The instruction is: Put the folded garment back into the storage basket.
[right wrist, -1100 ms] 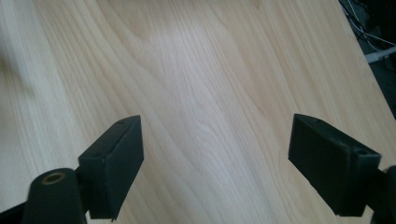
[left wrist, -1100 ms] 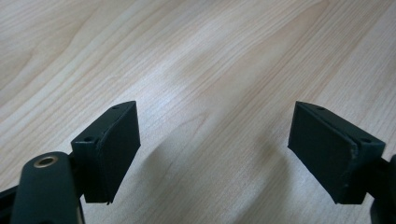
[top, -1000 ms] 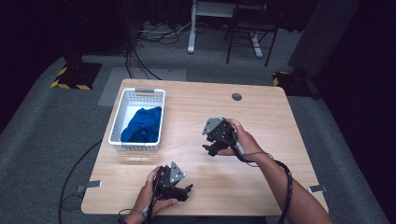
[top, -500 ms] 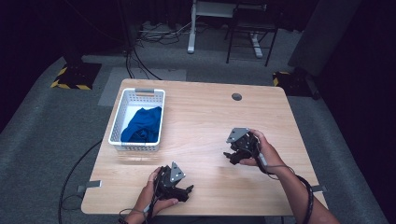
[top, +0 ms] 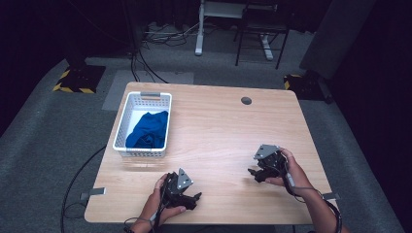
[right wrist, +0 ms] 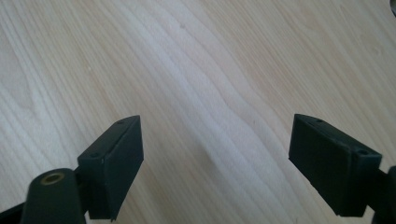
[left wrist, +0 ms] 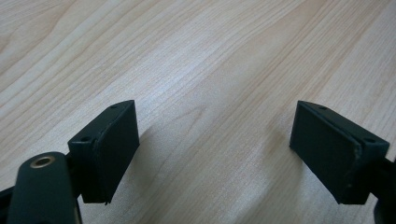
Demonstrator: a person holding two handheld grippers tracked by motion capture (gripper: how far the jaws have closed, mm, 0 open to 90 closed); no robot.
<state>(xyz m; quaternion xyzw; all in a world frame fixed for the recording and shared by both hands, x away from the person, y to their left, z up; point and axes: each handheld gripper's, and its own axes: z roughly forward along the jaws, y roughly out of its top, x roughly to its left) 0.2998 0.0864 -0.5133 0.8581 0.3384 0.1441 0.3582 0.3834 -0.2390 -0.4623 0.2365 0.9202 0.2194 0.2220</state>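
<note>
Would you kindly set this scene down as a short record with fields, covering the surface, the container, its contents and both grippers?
Surface: light wooden table, with a round grey grommet near its far edge
Container: white perforated plastic basket, on the table's left side
Contents: crumpled blue cloth, lying inside the basket
Left gripper: near the front edge, jaws wide apart, nothing between them
Right gripper: at the front right of the table, jaws wide apart, nothing between them
</note>
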